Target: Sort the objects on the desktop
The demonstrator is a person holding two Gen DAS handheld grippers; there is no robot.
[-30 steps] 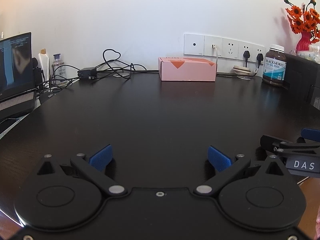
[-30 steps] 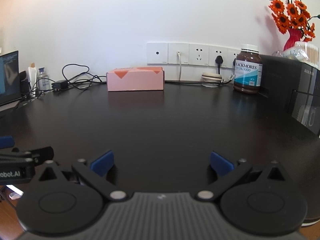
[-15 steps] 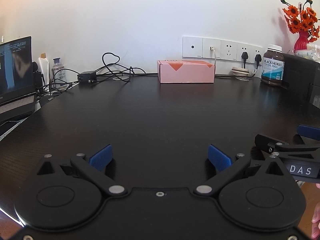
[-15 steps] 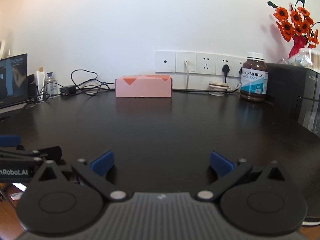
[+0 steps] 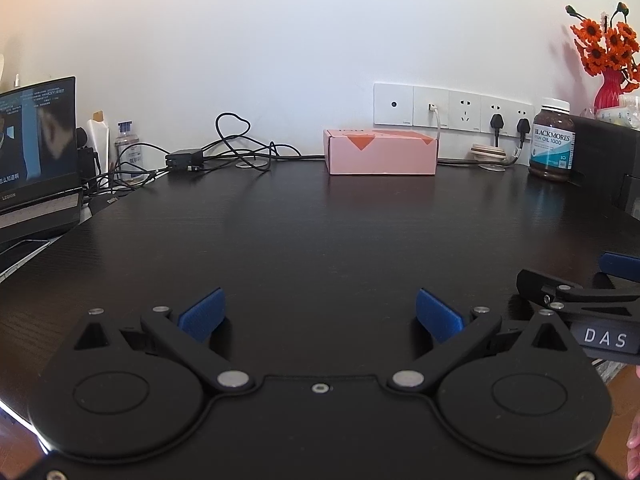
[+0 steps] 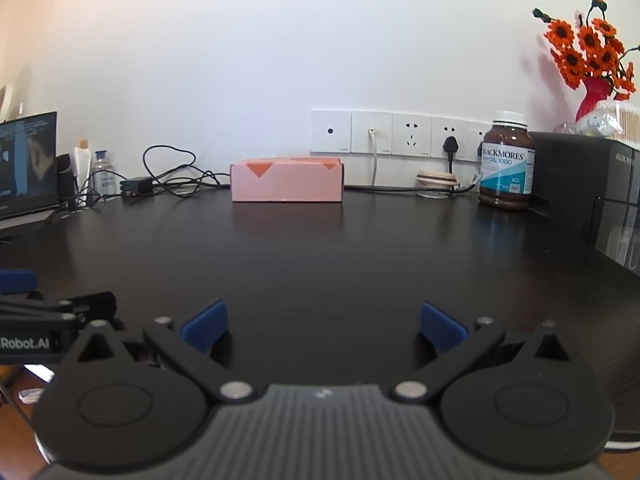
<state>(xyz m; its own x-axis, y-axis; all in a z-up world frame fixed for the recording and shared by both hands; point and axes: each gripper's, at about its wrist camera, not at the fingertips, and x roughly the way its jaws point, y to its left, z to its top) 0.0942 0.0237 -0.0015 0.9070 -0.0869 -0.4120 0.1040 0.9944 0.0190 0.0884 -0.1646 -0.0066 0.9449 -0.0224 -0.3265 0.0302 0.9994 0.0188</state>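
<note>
- Left wrist view: the left gripper [image 5: 320, 312] sits low in the frame, its jaws spread wide and empty.
- Right gripper [image 6: 323, 320]: likewise spread and empty.
- Bare dark table [image 5: 320, 232] fills mid-frame.
- The pink box [image 5: 380, 157] and brown bottle [image 6: 507, 160] stand along the far edge by the wall.

Desk [image 5: 320, 232]: dark wood-grain, semi-gloss. Pink box [image 5: 380, 158]: matt card. Bottle [image 6: 507, 164]: glossy brown plastic w/ paper label.

White wall [image 6: 240, 60] with a socket strip [image 6: 392, 132] — dark wooden desk [image 6: 320, 248], evenly lit.
</note>
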